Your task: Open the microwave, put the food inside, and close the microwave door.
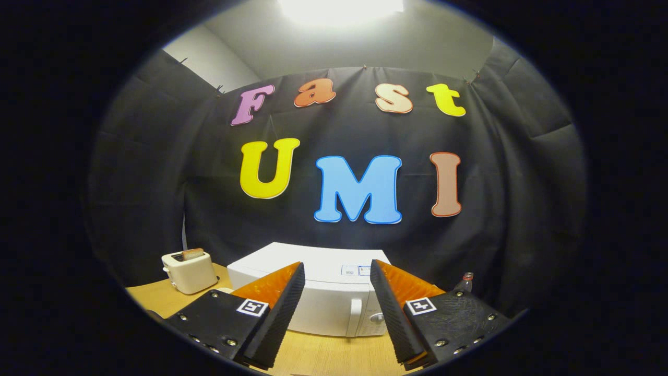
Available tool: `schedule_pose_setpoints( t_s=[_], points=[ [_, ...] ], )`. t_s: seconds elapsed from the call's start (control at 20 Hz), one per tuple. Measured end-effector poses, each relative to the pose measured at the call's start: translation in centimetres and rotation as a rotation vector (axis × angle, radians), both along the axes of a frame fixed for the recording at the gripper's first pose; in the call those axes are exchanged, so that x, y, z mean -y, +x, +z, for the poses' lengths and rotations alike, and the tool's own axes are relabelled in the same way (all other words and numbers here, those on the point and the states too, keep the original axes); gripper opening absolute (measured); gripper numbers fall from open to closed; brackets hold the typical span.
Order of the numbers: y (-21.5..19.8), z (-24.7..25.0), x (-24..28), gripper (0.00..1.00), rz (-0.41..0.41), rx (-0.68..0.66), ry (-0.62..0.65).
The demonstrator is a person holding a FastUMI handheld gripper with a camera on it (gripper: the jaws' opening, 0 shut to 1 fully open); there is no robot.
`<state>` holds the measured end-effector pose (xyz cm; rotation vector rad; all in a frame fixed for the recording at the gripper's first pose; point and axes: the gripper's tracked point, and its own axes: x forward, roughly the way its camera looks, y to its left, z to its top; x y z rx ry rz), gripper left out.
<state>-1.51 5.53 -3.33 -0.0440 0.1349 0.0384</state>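
A: Microwave (334, 292)? Gripper (336, 318)?
B: Smooth glossy plastic-looking shell; fingers spread apart, ridged matt pads (284, 308).
A: Table (323, 355)?
B: Wood-look, satin. Toaster (189, 271) smooth, cream. Wall: matt cloth.

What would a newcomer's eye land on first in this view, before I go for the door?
The white microwave, door shut, sits on the wooden table just beyond the open gripper, framed between its fingers. To its left stands a cream toaster with a slice of toast sticking up from it. A small bottle peeks out at the microwave's right.
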Motion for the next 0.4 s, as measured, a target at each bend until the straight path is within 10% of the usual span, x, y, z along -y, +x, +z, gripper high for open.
schedule_pose_setpoints(
  t_s=[0.4],
  points=[
    [1.8, -1.5, -0.6, 0.83, 0.027, -0.019, -0.085]
  ],
)
